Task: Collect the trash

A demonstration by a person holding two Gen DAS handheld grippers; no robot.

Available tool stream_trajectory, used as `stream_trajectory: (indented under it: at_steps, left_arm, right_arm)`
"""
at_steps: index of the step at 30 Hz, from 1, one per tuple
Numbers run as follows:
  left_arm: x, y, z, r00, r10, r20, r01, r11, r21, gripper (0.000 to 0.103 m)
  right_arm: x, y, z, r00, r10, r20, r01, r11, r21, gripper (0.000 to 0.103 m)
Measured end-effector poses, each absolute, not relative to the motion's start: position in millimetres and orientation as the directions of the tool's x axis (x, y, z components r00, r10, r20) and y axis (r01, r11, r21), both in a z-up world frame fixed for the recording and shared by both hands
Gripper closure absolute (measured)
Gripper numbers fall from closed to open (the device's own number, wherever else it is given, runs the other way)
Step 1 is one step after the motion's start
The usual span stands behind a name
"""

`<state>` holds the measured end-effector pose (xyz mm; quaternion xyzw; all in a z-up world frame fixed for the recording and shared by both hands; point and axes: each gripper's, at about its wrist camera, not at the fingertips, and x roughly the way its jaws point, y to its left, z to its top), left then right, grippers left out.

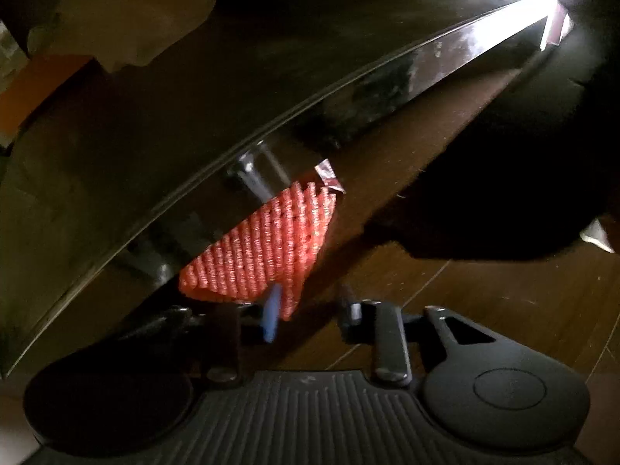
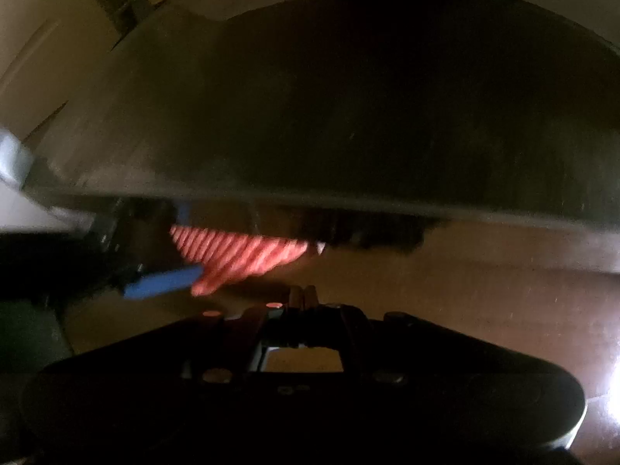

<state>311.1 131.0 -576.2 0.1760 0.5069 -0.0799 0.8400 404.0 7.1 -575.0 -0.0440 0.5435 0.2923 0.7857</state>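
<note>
A red-orange mesh net hangs at the lower edge of a dark glossy surface, just above the wooden floor. In the left wrist view one blue-tipped finger touches the net's lower corner, and the left gripper looks spread, with its other finger to the right. The right wrist view shows the same net with the left gripper's blue finger against it. The right gripper is below the net, its two fingers pressed together with nothing between them.
A dark rounded shape lies on the floor to the right. Bright light glares at the far end of the glossy edge. Pale crumpled material and something orange show at the upper left. The scene is dim.
</note>
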Motion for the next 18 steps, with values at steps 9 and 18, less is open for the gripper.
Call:
stream_trajectory:
  at_steps: [9, 18]
  left_arm:
    - [223.8, 108.5, -567.3, 0.258, -0.094, -0.962, 0.567, 0.820, 0.072, 0.086]
    - [257.7, 140.1, -539.5, 0.489, 0.067, -0.870, 0.282, 0.931, 0.230, 0.030]
  right_arm:
    - [368.5, -9.6, -543.5, 0.323, 0.436, -0.840, -0.626, 0.764, 0.155, 0.088]
    - [380.5, 14.8, -538.6, 0.324, 0.484, -0.813, -0.643, 0.743, 0.186, 0.054]
